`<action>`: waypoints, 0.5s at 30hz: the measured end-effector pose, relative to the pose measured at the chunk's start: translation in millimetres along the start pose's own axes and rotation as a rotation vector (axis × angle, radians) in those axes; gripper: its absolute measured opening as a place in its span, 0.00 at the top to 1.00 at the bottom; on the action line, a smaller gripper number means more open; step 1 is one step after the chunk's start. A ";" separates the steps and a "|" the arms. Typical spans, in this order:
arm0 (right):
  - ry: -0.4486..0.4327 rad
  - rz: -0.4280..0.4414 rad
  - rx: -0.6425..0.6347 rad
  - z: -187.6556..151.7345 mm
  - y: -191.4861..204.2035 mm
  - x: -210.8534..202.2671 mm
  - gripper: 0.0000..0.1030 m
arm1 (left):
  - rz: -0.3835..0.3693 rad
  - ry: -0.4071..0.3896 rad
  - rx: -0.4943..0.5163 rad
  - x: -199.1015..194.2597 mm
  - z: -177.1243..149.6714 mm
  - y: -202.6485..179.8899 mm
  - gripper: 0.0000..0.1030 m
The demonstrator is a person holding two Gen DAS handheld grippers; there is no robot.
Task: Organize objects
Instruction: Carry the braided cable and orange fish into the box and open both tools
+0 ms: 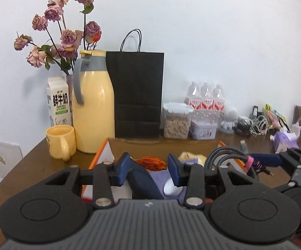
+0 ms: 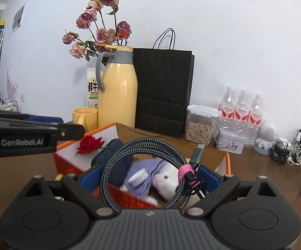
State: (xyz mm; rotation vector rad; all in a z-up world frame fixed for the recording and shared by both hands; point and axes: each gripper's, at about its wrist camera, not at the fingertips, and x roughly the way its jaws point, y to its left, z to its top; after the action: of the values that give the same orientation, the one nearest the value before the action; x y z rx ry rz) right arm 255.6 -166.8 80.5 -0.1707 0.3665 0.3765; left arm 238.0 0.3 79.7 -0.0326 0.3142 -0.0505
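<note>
Mug (image 1: 60, 143) and yellow jug (image 1: 93, 104) stand left on my worktop (image 1: 31, 162). My left claw (image 1: 148, 169) hangs open, empty, over the orange box (image 2: 83, 158). My right claw (image 2: 150, 177) grips the coiled cable (image 2: 117, 152) above it.

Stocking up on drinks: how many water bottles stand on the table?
3. The water bottles stand in one row against the wall, right of the black paper bag: left, middle, right, behind the lidded container. More could be hidden behind them.
</note>
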 end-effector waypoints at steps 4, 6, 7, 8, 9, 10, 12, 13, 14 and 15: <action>0.014 -0.003 -0.008 14.8 2.0 27.9 0.06 | -0.003 0.006 -0.004 24.4 11.6 3.9 0.60; 0.026 -0.008 -0.012 19.6 2.5 42.7 0.06 | 0.002 0.011 -0.008 36.4 14.9 6.3 0.60; 0.033 -0.009 -0.015 21.8 2.4 50.5 0.06 | 0.006 0.014 -0.011 43.1 16.4 8.0 0.60; 0.042 -0.011 -0.014 23.9 1.9 58.6 0.06 | 0.010 0.018 -0.013 50.0 17.9 9.7 0.60; 0.051 -0.012 -0.011 25.5 0.9 66.0 0.06 | 0.014 0.021 -0.016 56.4 19.1 11.4 0.60; 0.059 -0.013 -0.007 27.1 0.2 73.6 0.06 | 0.021 0.027 -0.021 63.7 20.4 13.4 0.60; 0.077 -0.015 -0.002 28.7 -1.2 87.2 0.06 | 0.028 0.040 -0.028 76.1 21.8 16.9 0.60; 0.082 -0.017 -0.002 29.7 -1.7 93.5 0.06 | 0.032 0.048 -0.032 83.0 22.3 18.8 0.60; 0.086 -0.018 -0.002 30.6 -2.1 99.3 0.06 | 0.035 0.055 -0.034 88.2 22.6 20.2 0.60; 0.090 -0.021 -0.002 31.1 -2.5 104.1 0.06 | 0.037 0.063 -0.037 93.5 22.5 21.9 0.60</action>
State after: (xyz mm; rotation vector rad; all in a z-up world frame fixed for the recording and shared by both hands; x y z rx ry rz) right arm 356.5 -127.9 69.9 -0.1933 0.4525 0.3495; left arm 334.8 17.6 71.4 -0.0620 0.3787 -0.0095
